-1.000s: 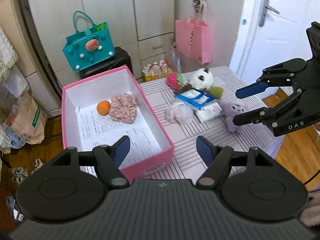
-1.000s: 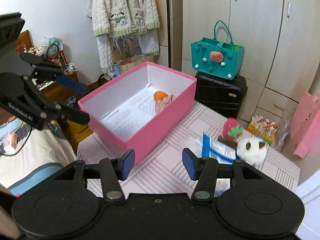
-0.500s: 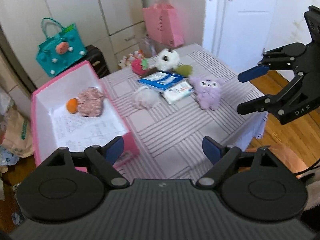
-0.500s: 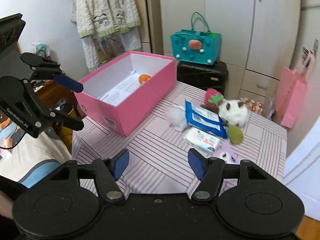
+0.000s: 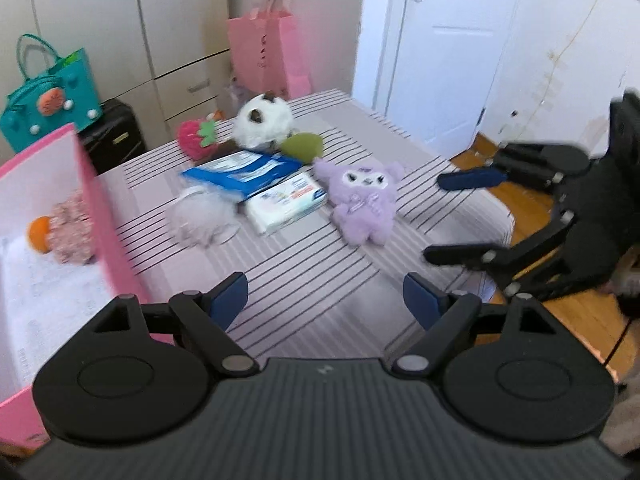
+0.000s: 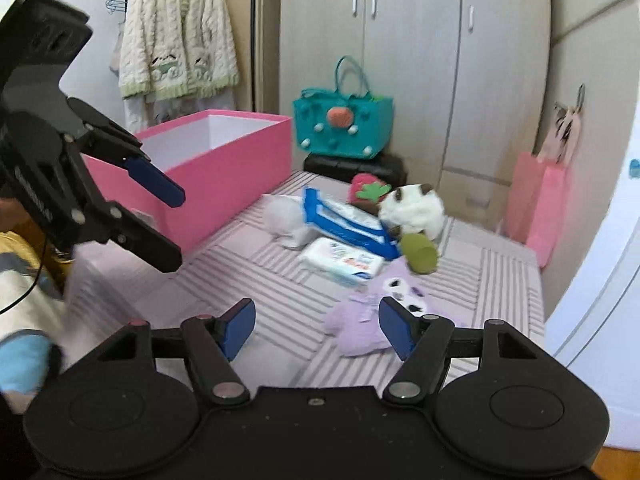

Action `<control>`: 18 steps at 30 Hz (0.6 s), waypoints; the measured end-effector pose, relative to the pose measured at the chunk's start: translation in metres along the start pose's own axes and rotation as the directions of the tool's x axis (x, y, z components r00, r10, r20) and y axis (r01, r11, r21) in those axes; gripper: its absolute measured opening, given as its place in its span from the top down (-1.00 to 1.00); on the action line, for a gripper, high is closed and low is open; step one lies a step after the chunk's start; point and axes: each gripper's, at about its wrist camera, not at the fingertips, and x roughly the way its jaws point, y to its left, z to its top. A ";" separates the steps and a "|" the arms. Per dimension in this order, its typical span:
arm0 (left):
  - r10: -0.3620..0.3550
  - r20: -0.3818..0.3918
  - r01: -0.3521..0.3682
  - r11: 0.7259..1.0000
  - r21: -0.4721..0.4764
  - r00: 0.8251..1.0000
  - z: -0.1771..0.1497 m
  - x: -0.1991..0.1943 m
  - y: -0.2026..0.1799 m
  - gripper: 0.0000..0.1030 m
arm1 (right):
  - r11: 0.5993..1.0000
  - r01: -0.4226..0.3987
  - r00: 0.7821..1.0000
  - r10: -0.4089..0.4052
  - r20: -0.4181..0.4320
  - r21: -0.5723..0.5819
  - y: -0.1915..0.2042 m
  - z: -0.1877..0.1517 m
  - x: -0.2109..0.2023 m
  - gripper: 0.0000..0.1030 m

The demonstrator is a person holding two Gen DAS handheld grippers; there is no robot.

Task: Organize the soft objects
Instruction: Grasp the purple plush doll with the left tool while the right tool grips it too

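Soft toys lie on the striped table: a purple plush, a white puff, a white-and-brown plush ball, a strawberry and a green piece. Among them are a blue wipes pack and a tissue pack. The pink box at the left holds an orange ball and a floral pouch. My left gripper hovers over the near table, jaws closing slightly, nothing between them. My right gripper is open and empty, just short of the purple plush.
A teal bag sits on a black suitcase behind the table. A pink paper bag hangs on the wardrobe, and a white door stands at the right. Bare wood floor lies off the table's right edge.
Both views have swung away from the pink box toward the toys and dropped closer to the table. Both pairs of jaws stand wider than a second ago.
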 end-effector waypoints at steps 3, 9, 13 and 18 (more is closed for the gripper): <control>-0.036 0.025 0.037 0.999 -0.026 0.999 0.006 0.021 -0.001 -0.60 | 0.999 0.031 0.999 -0.032 0.017 0.027 -0.010 -0.014 0.018 -0.72; -0.079 0.051 0.082 0.996 -0.044 0.996 0.018 0.066 -0.003 -0.55 | 0.993 0.062 0.998 -0.061 -0.015 0.103 -0.026 -0.033 0.053 -0.73; -0.108 0.032 0.110 0.990 -0.083 0.994 0.025 0.103 0.002 -0.34 | 0.991 0.066 0.997 -0.061 -0.043 0.120 -0.028 -0.037 0.069 -0.73; -0.161 0.012 0.161 0.976 -0.144 0.987 0.027 0.138 0.008 -0.05 | 0.989 0.100 0.994 -0.094 -0.056 0.112 -0.027 -0.035 0.080 -0.75</control>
